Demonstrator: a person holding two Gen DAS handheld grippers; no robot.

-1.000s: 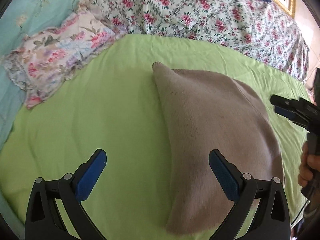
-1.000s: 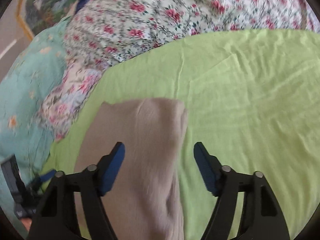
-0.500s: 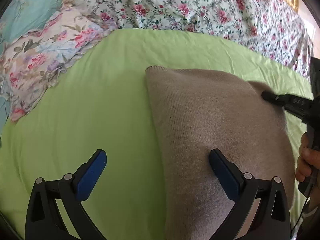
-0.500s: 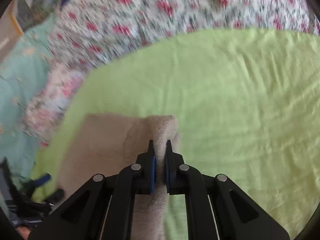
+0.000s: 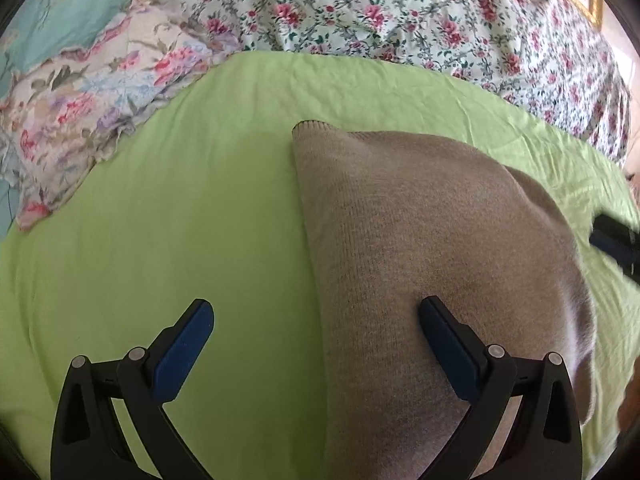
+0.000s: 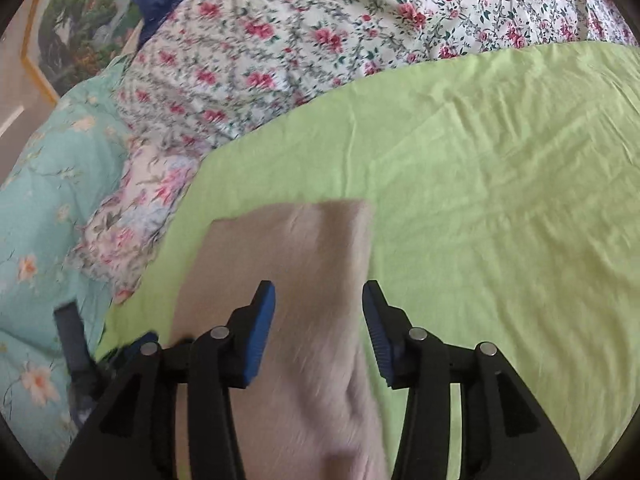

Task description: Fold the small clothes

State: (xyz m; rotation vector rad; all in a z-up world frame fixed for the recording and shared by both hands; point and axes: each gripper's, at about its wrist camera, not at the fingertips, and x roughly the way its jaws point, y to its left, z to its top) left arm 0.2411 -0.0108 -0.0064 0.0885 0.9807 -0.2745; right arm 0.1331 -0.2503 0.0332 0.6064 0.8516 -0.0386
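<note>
Folded beige sweater point(image 5: 432, 264) on a green bed sheet point(image 5: 160, 220). Left hand-held gripper point(image 5: 316, 336) wide, empty; right hand-held gripper point(image 6: 318, 320) opening, sweater's edge between its jaws at 6 o'clock.

The left gripper point(image 5: 316, 334) tilts downward with its fingers point(image 5: 182, 354) spread wide — one either side of the beige garment's point(image 5: 420, 240) edge. The right gripper point(image 6: 319, 330) is opening above that garment, its pads clear of the cloth.
</note>
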